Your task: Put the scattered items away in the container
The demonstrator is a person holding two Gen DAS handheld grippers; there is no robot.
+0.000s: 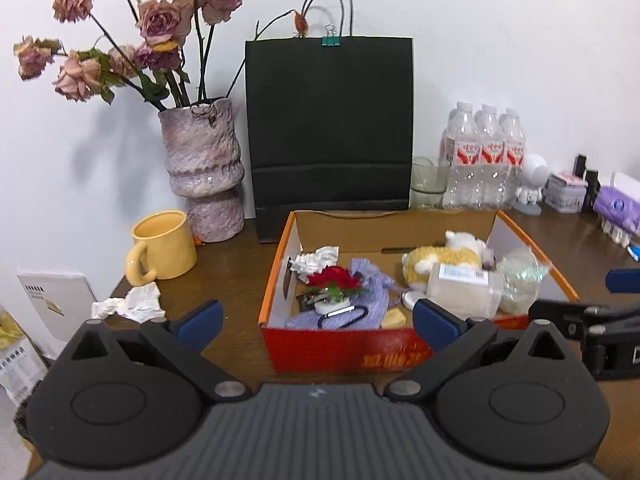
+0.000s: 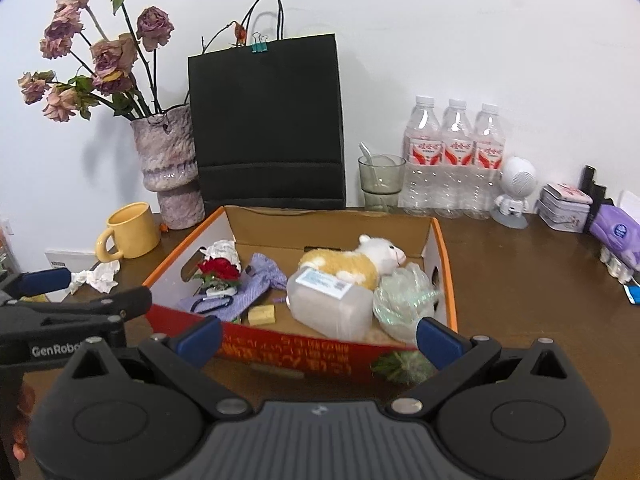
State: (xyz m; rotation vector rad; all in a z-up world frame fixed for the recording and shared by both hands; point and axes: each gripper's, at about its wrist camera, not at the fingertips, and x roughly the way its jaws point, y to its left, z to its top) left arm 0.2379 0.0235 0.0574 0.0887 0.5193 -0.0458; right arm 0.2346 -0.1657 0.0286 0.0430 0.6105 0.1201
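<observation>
Box (image 1: 344, 350): we fill it; toys already inside.
Tissue (image 1: 130, 303): left out, so we fetch it.
Left gripper (image 1: 318, 316): wide open, empty.
Right gripper (image 2: 320, 334): wide open, empty.

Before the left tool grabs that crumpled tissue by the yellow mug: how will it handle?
The crumpled tissue looks like thin, loosely wadded paper, so probably very light and floppy; it should squash between the fingers rather than resist. It lies flat on the bare wooden table, so rolling seems unlikely. A shallow pinch might catch only one fold, or tear it.
</observation>
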